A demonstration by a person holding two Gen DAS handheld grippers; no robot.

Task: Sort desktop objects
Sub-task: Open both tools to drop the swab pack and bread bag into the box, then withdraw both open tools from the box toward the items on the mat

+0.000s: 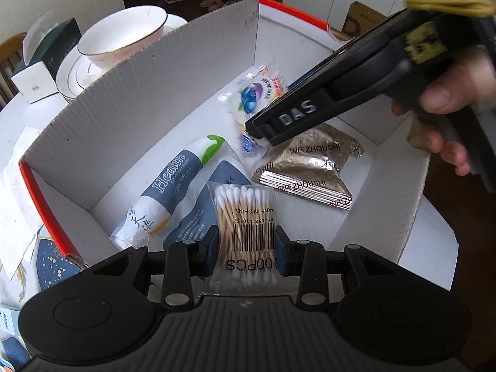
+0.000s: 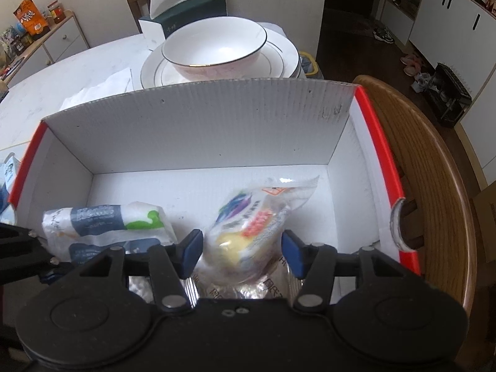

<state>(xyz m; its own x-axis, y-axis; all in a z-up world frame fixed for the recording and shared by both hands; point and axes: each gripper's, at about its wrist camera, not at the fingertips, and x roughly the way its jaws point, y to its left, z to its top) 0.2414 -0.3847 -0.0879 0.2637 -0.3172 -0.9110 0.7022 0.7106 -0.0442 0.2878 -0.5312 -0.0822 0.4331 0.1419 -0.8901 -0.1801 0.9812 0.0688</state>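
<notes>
Left wrist: left gripper [image 1: 247,249] clamps cotton swab pack [image 1: 245,217]; right gripper [image 2: 242,252] pinches detergent pouch [image 2: 251,226].

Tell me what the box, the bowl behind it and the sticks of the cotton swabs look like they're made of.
Box: corrugated cardboard, matte white; fluted ribs show on the wall and along its cut top edge.
Bowl: probably glazed ceramic or porcelain; glossy white with a thin dark rim line.
Cotton swabs: tan sticks that look like wood or bamboo, white cotton tips, packed in a clear plastic bag.
</notes>
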